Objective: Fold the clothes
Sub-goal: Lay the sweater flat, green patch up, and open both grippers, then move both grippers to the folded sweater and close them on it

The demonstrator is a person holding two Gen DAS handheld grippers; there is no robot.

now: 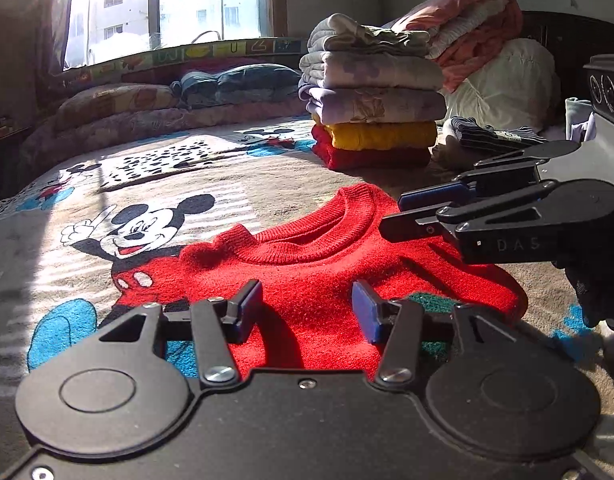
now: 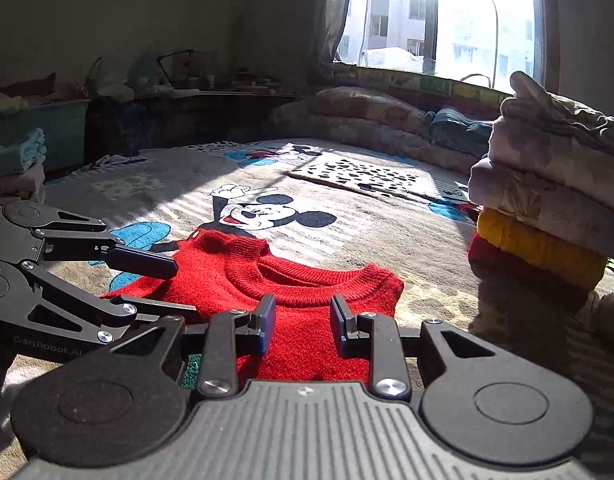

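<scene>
Left gripper (image 1: 307, 308): jaws stand wide apart with nothing between them, the blue-padded fingers (image 1: 365, 312) poised low over the lower body of the red sweater (image 1: 307, 280); whether the tips touch the knit cannot be told. Right gripper (image 2: 303, 318): jaws part-open, narrower than the left, also empty, hanging over the same garment just below the collar (image 2: 307, 276). In the left wrist view it enters from 3 o'clock, its tips above the sweater's right shoulder. Judgement: both tools are placed at the garment's near side to take hold for a fold or a lift; no grasp is made yet. The sweater lies at the middle of both views, front up, collar toward 12 o'clock, sides already turned in so that it forms a compact block; one bunched corner rises at about 10 o'clock of the collar. Material: a fuzzy, thick knit with a ribbed round neckband, likely soft and prone to sag if lifted by one edge. A patch of green shows at its lower edge, nature unclear. It rests on a cartoon-mouse blanket (image 1: 147, 224), short-piled and flat. At 1 o'clock in the left wrist view stands a stack of folded clothes (image 1: 375, 120), pale floral layers over yellow and red knits, squared and well apart from the sweater: presumably the destination.
</scene>
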